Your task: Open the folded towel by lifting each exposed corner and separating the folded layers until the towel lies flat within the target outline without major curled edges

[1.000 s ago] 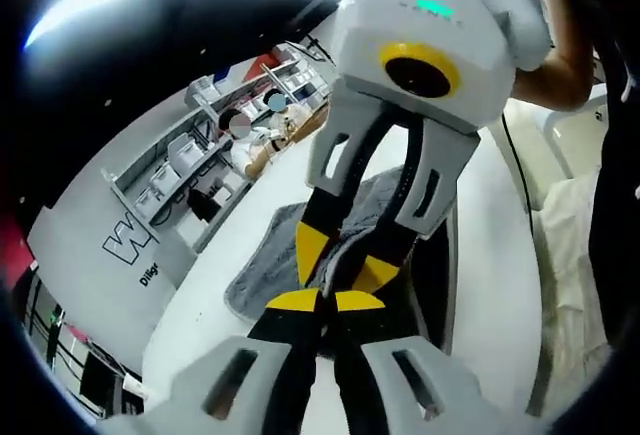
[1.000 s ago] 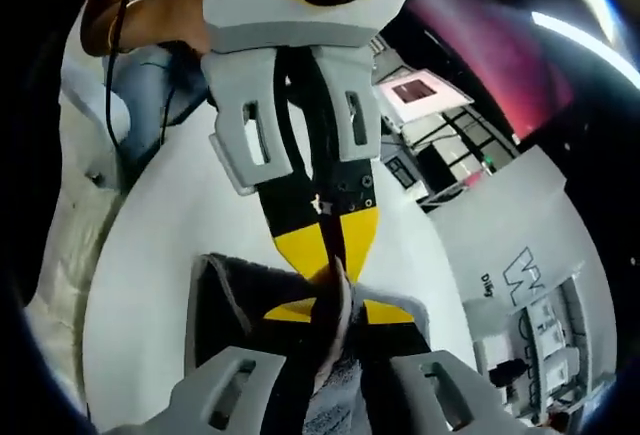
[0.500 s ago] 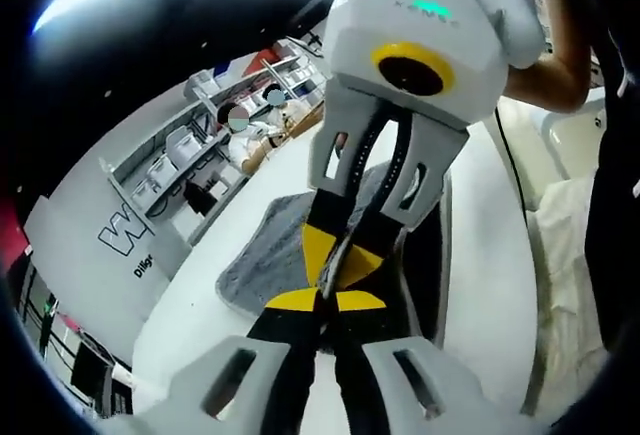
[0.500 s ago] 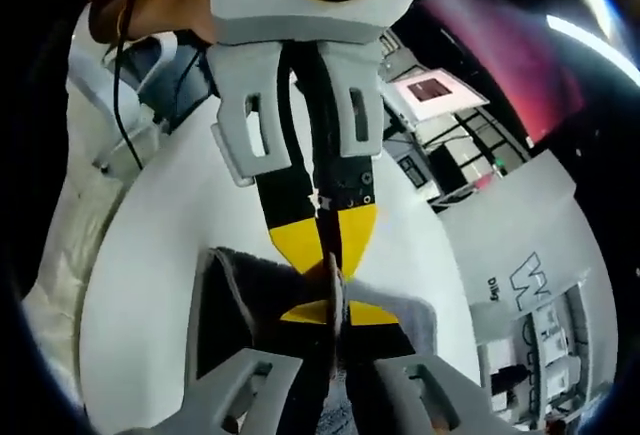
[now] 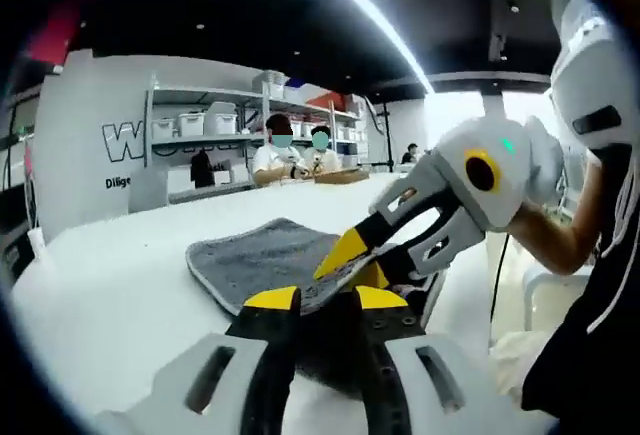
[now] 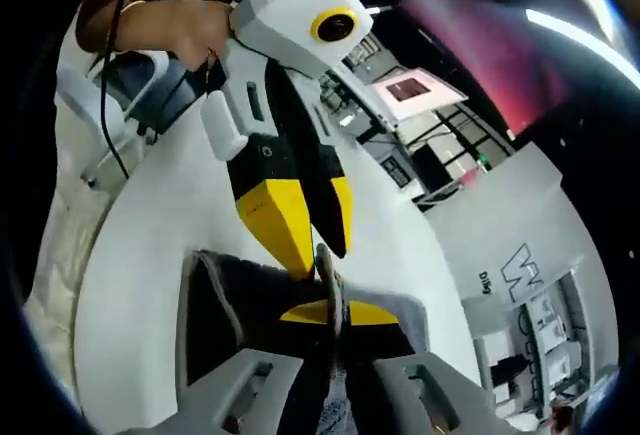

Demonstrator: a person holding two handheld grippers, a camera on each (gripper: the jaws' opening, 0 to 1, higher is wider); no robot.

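Grey towel (image 5: 262,255) pinched at one edge

Clamped side by side between left gripper (image 5: 326,298) and right gripper (image 6: 331,311); rest spread on white table (image 5: 110,295).

left gripper (image 5: 325,295) swung level | right gripper (image 5: 372,260) now crosses it; towel (image 5: 262,258) lifted

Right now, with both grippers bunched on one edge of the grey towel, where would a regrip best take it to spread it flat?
Probably at a free corner of the grey towel, coming in low from the side along the white table. The left gripper and right gripper pinch the same lifted edge close together, so separate corners would likely spread the cloth better.
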